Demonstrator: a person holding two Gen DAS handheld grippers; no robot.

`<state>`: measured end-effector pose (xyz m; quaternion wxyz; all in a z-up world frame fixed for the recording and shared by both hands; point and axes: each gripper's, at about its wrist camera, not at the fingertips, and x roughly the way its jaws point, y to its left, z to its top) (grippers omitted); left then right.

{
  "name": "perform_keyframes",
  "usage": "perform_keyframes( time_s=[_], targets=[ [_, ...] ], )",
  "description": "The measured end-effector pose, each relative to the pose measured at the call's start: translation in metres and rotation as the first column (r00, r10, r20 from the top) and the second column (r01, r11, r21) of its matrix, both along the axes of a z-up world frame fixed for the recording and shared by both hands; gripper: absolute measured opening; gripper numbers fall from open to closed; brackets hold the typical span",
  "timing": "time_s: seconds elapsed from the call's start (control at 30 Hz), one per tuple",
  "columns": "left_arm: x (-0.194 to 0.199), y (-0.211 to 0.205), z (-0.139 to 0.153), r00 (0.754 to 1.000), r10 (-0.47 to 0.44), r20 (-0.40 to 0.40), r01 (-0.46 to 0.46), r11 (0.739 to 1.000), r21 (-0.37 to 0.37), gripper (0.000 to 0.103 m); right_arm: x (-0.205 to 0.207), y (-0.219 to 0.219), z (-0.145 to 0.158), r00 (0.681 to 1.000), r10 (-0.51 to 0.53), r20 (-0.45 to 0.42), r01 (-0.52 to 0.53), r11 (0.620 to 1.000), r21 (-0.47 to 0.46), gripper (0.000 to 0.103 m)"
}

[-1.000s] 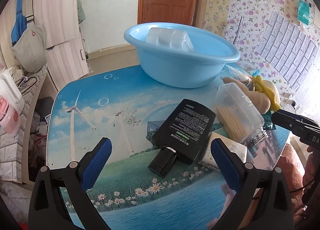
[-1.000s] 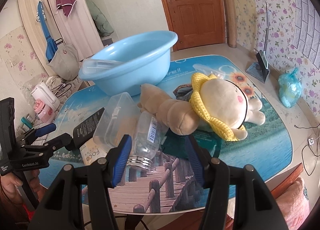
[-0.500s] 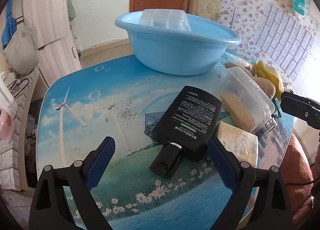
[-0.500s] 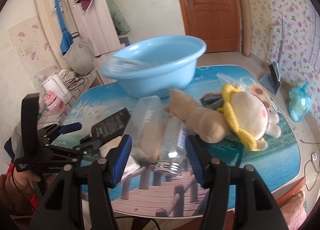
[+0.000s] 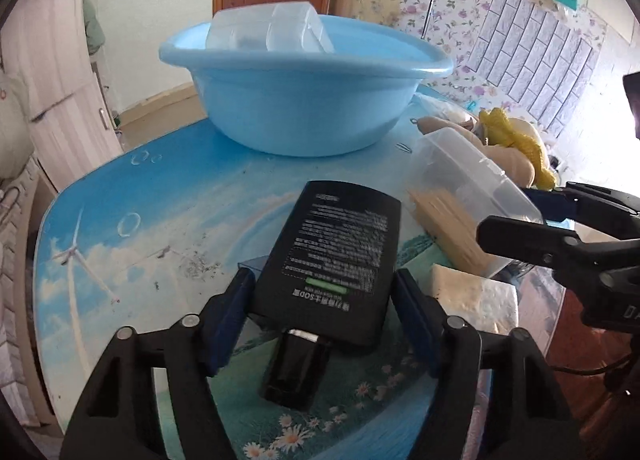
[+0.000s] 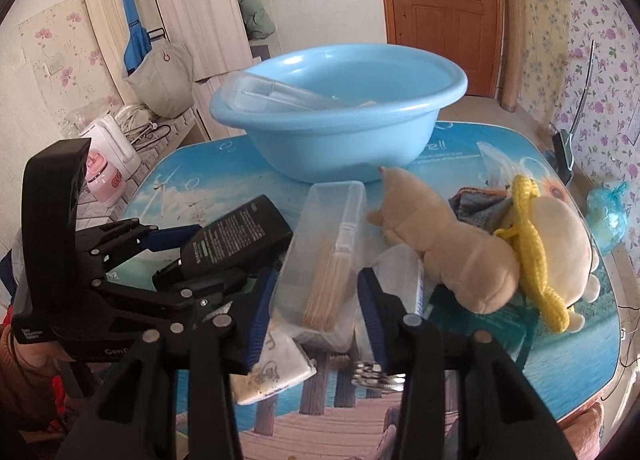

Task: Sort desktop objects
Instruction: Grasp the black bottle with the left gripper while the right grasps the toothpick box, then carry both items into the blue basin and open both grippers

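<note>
A flat black bottle (image 5: pixel 340 256) with white print lies cap-first towards me on the picture-printed table (image 5: pixel 160 211). My left gripper (image 5: pixel 322 292) is shut on its lower half, a blue pad against each long edge. To its right a clear plastic box (image 6: pixel 324 260) of thin wooden sticks sits between the pads of my right gripper (image 6: pixel 316 296), which touch both its sides. A light blue basin (image 5: pixel 304 115) stands behind, with a clear container (image 5: pixel 268 31) leaning inside it.
A beige plush toy (image 6: pixel 480 260) with a yellow knitted ruff lies to the right of the box on dark cloth. A white tissue packet (image 6: pixel 272 368) and a metal ring (image 6: pixel 376 376) lie under the right gripper. A person's hand holds the left gripper at lower left.
Both grippers have moved forward and narrowed. The left one now clasps the black bottle, the right one the clear box. The right gripper has swung left, next to the left one.
</note>
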<state>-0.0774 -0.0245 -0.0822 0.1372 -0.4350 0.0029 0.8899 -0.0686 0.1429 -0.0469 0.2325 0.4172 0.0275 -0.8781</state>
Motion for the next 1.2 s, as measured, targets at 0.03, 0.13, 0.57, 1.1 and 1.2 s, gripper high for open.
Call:
perform_keyframes(
  time_s=[0.03, 0.13, 0.57, 1.1, 1.2],
  targets=[
    [0.001, 0.0, 0.0, 1.0, 0.002, -0.003, -0.002, 1.0, -0.009, 0.068, 0.001, -0.001, 0.001, 1.0, 0.005, -0.007, -0.005, 1.0, 0.003, 0.039],
    [0.003, -0.001, 0.0, 1.0, 0.007, 0.0, -0.007, 1.0, -0.015, 0.067, 0.004, 0.003, 0.004, 1.0, 0.007, -0.021, -0.008, 1.0, -0.007, 0.035],
    [0.047, -0.014, 0.003, 0.994, 0.098, 0.051, -0.096, 0.995, -0.041, 0.065, 0.025, 0.015, 0.009, 0.999, 0.012, -0.031, -0.011, 1.0, 0.015, 0.033],
    [0.027, 0.003, 0.002, 0.996, 0.084, 0.02, -0.082, 0.993, -0.088, 0.066, 0.016, 0.005, -0.003, 1.0, 0.011, 0.0, -0.011, 0.999, 0.035, 0.036],
    [0.028, 0.005, 0.002, 0.995, 0.094, 0.013, -0.093, 0.992, -0.085, 0.064, 0.02, 0.01, 0.0, 1.0, -0.014, -0.009, 0.015, 0.999, 0.039, 0.032]
  ],
)
